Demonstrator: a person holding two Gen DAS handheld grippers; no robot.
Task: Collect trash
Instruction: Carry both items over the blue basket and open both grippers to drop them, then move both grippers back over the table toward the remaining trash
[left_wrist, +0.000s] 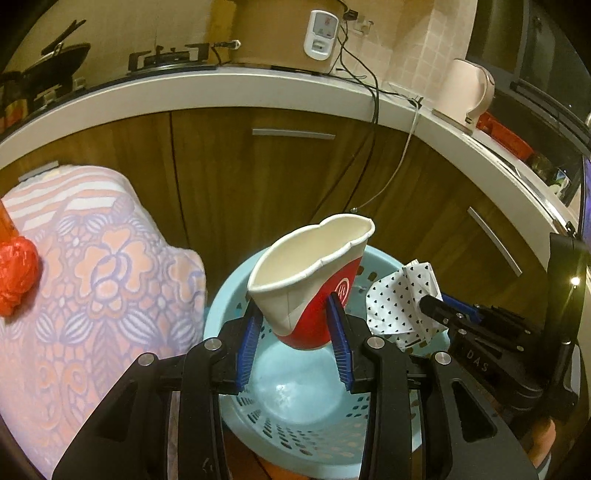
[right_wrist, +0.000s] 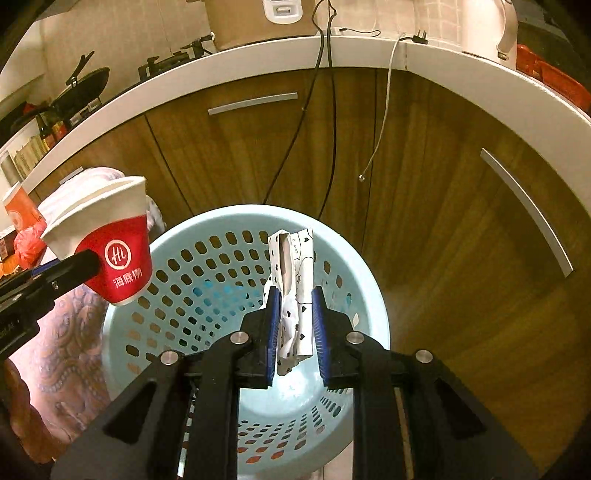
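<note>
Trash here is two pieces, both held over the pale blue basket (right_wrist: 122, 306). A red-and-white cup (left_wrist: 314, 280) sits in the left claw (left_wrist: 295, 332), pinched low on its wall so its rim is squashed out of round. A crumpled dotted paper (right_wrist: 291, 295) hangs between the pads of the right claw (right_wrist: 295, 332); those jaws stand narrow, and whether the pads press the paper or only flank it I cannot tell.

Both pieces look light. The cup is thin paperboard, stiff only at the rolled rim and base, so it buckles under a squeeze; the lower wall near the base is probably the surest hold. The paper is limp and springy, best caught across its bunched middle, and should drop once freed.

The claws block much of the basket's bottom, though nothing shows in the part seen. A patterned cloth (left_wrist: 92, 277) covers whatever stands beside the basket. On it, a red bag (left_wrist: 16, 273) is cut off at the edge.
</note>
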